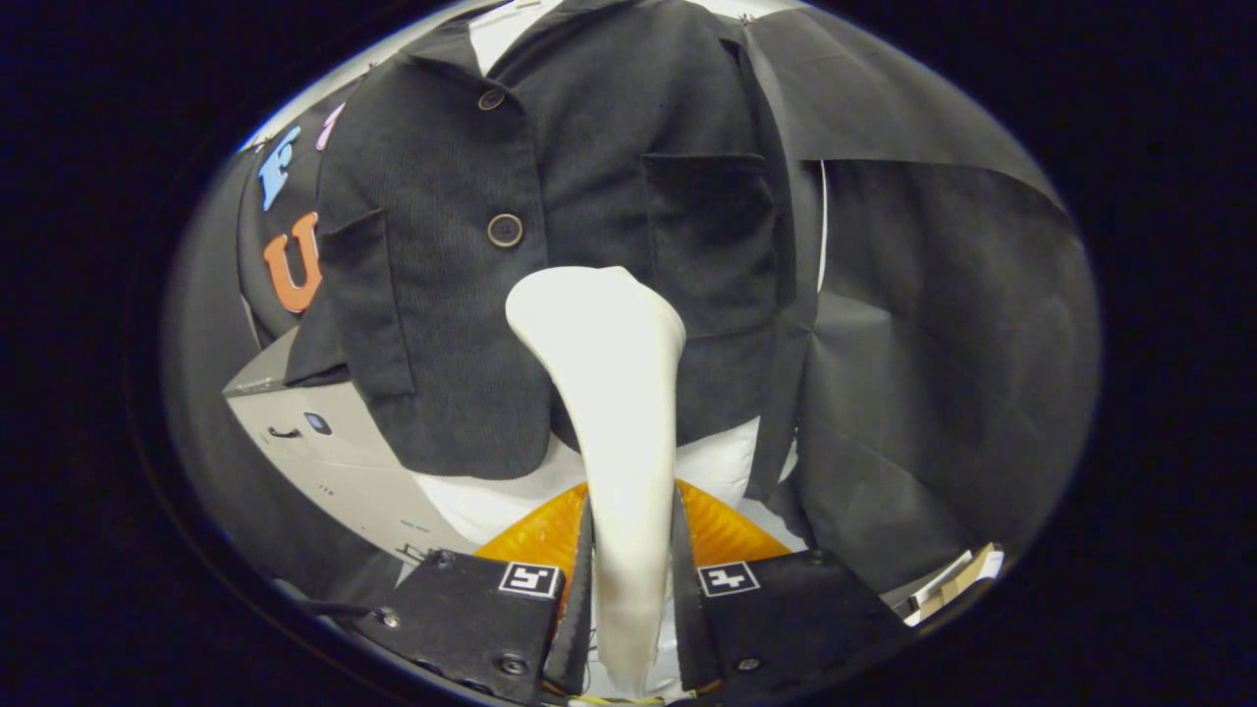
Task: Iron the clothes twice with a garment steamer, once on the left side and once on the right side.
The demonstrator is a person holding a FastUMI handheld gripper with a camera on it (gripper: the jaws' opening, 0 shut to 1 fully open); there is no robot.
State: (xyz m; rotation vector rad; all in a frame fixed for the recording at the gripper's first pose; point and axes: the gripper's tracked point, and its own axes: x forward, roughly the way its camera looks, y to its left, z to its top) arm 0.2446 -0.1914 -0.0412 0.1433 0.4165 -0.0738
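Gripper (630, 579) pinching steamer (609, 393) handle, head against dark jacket (550, 196), black cloth wall (943, 373) behind, grey cabinet (324, 452) beside.

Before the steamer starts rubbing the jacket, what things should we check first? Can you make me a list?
1. Gripper holds the steamer: ok, both fingers press on its handle.
2. Steamer head faces the jacket: ok, it points at the front, just below the lower button.
3. Head touches the cloth: cannot tell from this angle.
4. Jacket hangs flat and buttoned: ok, both buttons look done up.
5. Steam coming out: cannot tell, none shows.
6. Which side comes first: the head sits near the middle, so it needs shifting to one side. Not ok yet.
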